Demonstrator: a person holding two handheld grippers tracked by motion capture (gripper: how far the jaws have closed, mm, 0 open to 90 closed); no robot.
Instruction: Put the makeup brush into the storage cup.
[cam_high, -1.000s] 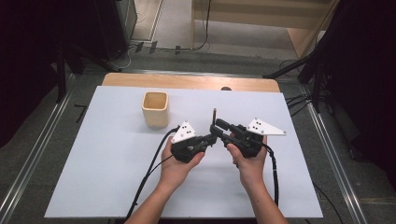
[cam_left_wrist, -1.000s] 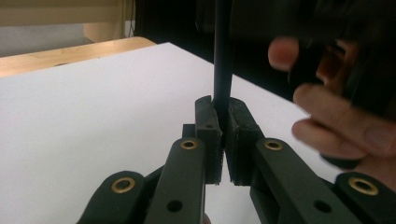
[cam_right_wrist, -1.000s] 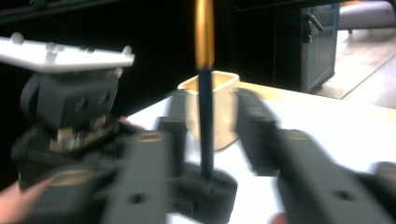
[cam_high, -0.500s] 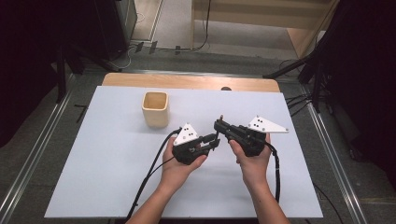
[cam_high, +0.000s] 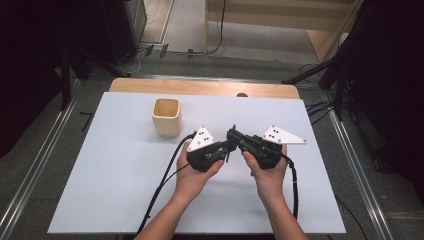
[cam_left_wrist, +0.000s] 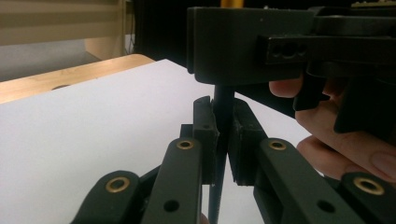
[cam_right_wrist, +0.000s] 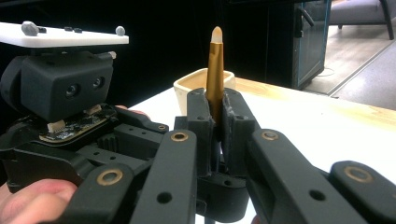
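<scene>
The fingers (cam_right_wrist: 236, 126) of the right gripper (cam_right_wrist: 216, 116) are clamped on a slim brush (cam_right_wrist: 215, 70) — its gold stem stands upright between the two black jaws and ends in a pale tip above them. In the left gripper view the left gripper (cam_left_wrist: 223, 140) has its jaws pressed against the brush's dark lower shaft (cam_left_wrist: 223, 100), so both tools grip the same brush, one at each end of it. From the high view the two grippers meet nose to nose, the left gripper (cam_high: 227, 148) just in front and to the right of a cream cup (cam_high: 166, 117), the right gripper (cam_high: 233, 137) a little farther right of the cup. The cup stands upright and open-mouthed on a white table (cam_high: 110, 175), apart from both tools. The brush hangs in the air near the cup, touching neither it nor the table — only a small dark stub (cam_high: 228, 156) shows between the grippers from above. A hand (cam_high: 195, 175) wraps the left tool and another hand (cam_high: 267, 175) wraps the right one, with cables (cam_high: 165, 175) trailing back toward the person across the table.
</scene>
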